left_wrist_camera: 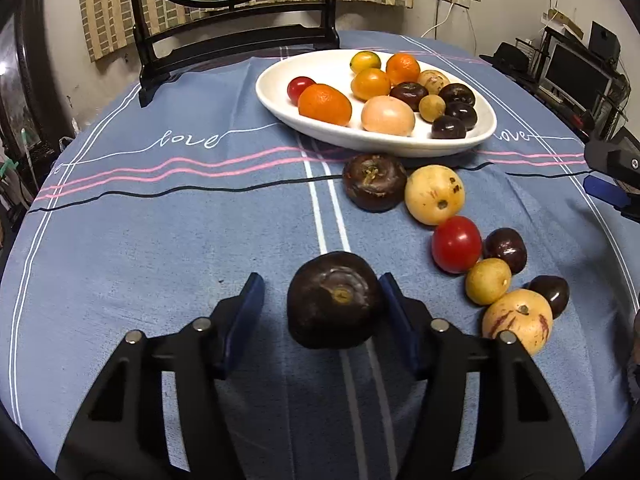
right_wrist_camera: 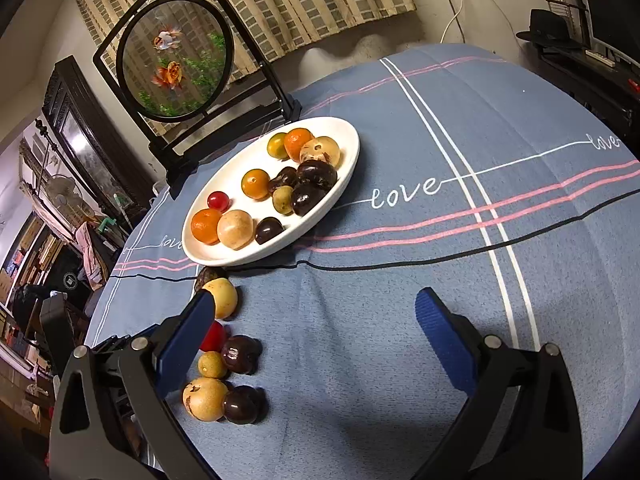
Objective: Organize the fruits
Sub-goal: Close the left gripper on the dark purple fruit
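My left tool (left_wrist_camera: pixel 320 304) sits low in the frame with a dark purple fruit (left_wrist_camera: pixel 334 300) between its blue pads. The right pad touches the fruit's side; the left pad stands clear of it with cloth showing between, so the tool is spread and not clamping. The fruit rests on the desk, round and slightly flattened, with a dull skin and a pale stem scar on top.

My right tool (right_wrist_camera: pixel 316 320) hangs spread wide over bare cloth in the lower half of its frame, gripping nothing. Its pads are ribbed blue, its arms matte black.

To the right of centre in the left view, a curved row of loose fruit runs down the frame: another dark purple fruit (left_wrist_camera: pixel 374 182), a yellow one (left_wrist_camera: pixel 434 194) with brown specks, a glossy cherry tomato (left_wrist_camera: pixel 456 244), then smaller dark and yellow pieces touching one another.

Above them, the oval white plate (left_wrist_camera: pixel 276 98) holds tangerines, small dark fruits, a pale egg-shaped one and a tomato.

The desk (left_wrist_camera: pixel 160 240) wears a blue cloth with white and pink stripes and the word "love". At the upper left stands a black-framed round goldfish panel (right_wrist_camera: pixel 176 60), before a checked curtain.
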`<state>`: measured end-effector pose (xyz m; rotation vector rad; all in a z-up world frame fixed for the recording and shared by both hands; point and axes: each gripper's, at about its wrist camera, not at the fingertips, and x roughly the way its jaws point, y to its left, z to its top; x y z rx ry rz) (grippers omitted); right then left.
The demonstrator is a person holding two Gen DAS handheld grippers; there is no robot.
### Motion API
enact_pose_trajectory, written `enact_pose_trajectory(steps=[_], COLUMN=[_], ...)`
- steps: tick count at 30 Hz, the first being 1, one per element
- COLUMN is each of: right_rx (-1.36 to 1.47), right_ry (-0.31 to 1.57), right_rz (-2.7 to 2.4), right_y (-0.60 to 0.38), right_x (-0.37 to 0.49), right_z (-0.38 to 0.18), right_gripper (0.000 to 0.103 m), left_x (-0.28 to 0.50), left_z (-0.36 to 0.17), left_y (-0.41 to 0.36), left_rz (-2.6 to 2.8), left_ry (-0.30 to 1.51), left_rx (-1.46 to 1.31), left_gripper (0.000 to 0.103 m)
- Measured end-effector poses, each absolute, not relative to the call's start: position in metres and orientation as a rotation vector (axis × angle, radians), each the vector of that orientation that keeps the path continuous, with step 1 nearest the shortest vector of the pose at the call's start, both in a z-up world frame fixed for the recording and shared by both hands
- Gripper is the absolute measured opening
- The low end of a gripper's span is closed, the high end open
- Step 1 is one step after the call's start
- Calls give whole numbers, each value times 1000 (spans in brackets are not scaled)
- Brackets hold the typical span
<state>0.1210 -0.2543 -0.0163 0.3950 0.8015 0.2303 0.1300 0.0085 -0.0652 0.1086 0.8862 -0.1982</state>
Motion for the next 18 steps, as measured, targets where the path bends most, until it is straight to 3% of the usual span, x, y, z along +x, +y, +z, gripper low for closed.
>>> enact_pose_trajectory(steps=[6,18], right_rx=[385,358], right_ry=[810,822], right_rz=[229,224], right_y=[-252,-247], right_x=[121,122], right_z=[-18,-21], right_gripper=[101,101], left_x=[129,126], left_z=[-65,-59], left_y=[4,6], left_rz=[-221,-205], left_ry=[881,846], left_rx=[122,115], left_gripper=[46,45])
